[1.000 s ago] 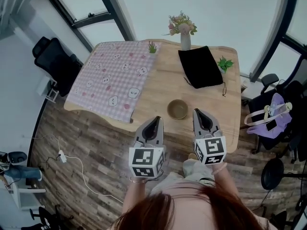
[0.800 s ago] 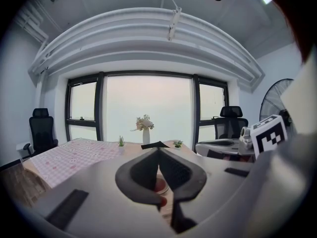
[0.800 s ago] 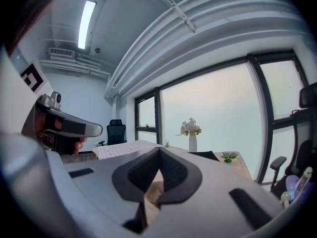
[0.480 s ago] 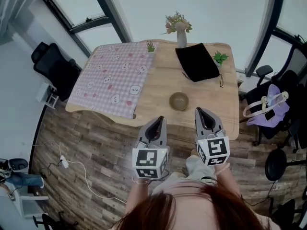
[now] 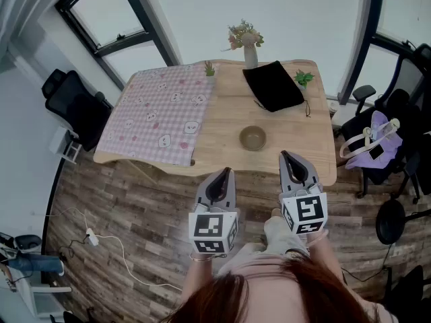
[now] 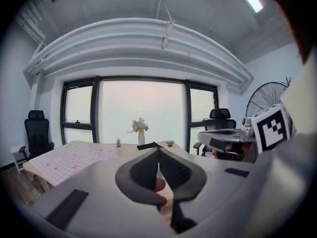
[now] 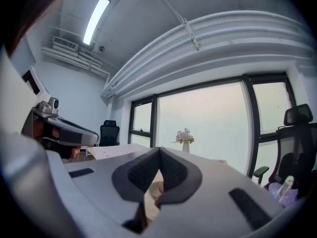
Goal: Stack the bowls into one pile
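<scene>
A brownish bowl (image 5: 252, 138) stands alone on the wooden table (image 5: 222, 123), near its front edge. Whether it is one bowl or several nested I cannot tell from above. Both grippers hover over the wood floor in front of the table, short of its edge and pointing toward it. My left gripper (image 5: 225, 171) is shut, with its tips meeting (image 6: 158, 151) and nothing held. My right gripper (image 5: 288, 155) is also shut and empty (image 7: 159, 150). The bowl lies ahead, between the two grippers' lines.
A pink checked cloth (image 5: 158, 113) covers the table's left half. At the back stand a black pouch (image 5: 273, 86), a flower vase (image 5: 250, 44) and two small plants (image 5: 303, 78). Office chairs (image 5: 71, 103) flank the table; a purple bag (image 5: 377, 147) sits at the right.
The view and both grippers have drawn back from the table: the tips, earlier over its front edge, are now over the floor. The bowl has not moved on the table.
</scene>
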Action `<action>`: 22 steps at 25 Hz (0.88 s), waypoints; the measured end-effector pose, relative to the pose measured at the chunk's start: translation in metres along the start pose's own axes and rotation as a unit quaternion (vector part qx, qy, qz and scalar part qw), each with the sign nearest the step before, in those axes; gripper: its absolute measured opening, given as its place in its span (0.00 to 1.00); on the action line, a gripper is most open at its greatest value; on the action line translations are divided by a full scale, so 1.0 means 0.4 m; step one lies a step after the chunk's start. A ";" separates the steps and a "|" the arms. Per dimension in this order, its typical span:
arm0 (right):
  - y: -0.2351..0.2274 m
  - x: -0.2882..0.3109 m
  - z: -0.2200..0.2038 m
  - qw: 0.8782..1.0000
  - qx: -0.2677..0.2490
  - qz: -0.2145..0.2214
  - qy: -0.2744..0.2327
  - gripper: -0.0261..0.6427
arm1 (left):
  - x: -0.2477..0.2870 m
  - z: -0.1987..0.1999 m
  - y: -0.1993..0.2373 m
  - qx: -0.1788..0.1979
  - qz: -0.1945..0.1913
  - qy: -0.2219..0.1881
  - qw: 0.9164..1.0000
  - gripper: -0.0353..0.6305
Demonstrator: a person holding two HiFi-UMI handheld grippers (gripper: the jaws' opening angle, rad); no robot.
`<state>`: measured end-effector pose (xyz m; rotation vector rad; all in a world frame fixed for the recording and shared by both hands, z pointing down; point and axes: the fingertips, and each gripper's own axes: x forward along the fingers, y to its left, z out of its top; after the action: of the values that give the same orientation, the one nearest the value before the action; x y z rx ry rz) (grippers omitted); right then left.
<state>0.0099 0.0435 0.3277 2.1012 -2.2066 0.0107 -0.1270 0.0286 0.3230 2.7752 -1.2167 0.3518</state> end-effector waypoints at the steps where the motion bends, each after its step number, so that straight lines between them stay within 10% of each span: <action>1: 0.004 -0.006 0.003 1.000 -0.002 -0.001 -0.002 0.04 | -0.007 -0.002 0.001 -0.002 0.000 -0.001 1.000 0.07; 22: 0.050 -0.043 0.016 1.000 -0.029 -0.001 0.003 0.04 | -0.059 -0.016 0.008 -0.036 -0.006 -0.020 0.999 0.07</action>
<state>-0.0096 0.0611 0.3213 2.0703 -2.1732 -0.0466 -0.1457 0.0444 0.3235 2.7407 -1.1958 0.2471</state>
